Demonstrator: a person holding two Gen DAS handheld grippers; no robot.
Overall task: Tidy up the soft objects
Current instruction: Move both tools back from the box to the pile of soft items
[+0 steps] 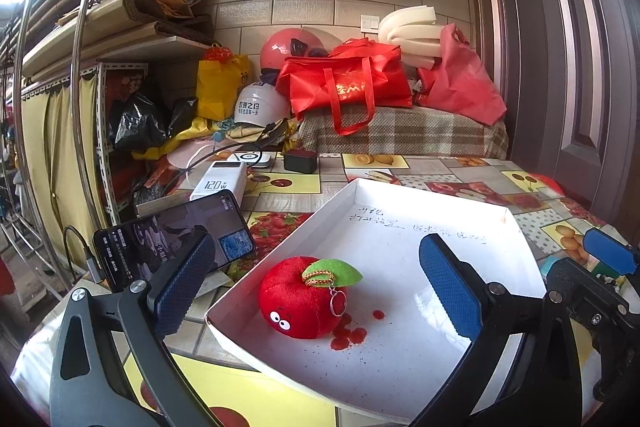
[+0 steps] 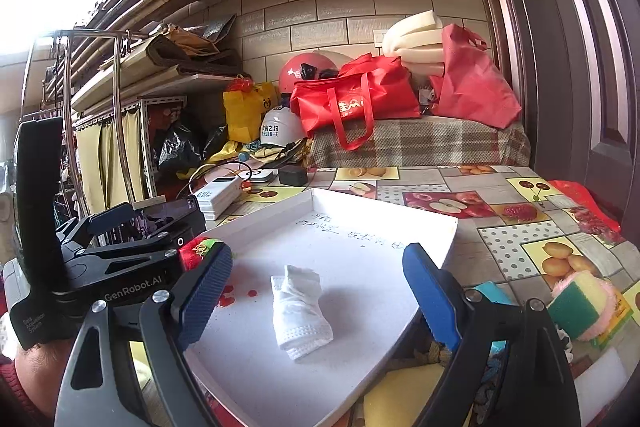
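Observation:
A white shallow box [image 1: 460, 199] lies on the fruit-print table. In it sits a red plush apple [image 1: 300, 301] with a green leaf and key ring, between the fingers of my left gripper [image 1: 316, 283], which is open and empty just above it. A folded white cloth [image 2: 298, 311] lies in the same box [image 2: 400, 211], between the fingers of my right gripper [image 2: 318, 291], also open and empty. The apple's edge [image 2: 196, 253] shows behind the left gripper's body in the right wrist view. A green, yellow and pink sponge [image 2: 588, 305] lies on the table right of the box.
A phone [image 1: 176, 239] stands propped left of the box, with a white power bank [image 1: 218, 181] and a black charger [image 1: 300, 161] behind. Red stains [image 1: 348, 335] mark the box floor. Red bags [image 1: 352, 83] and helmets sit on a plaid bench beyond the table.

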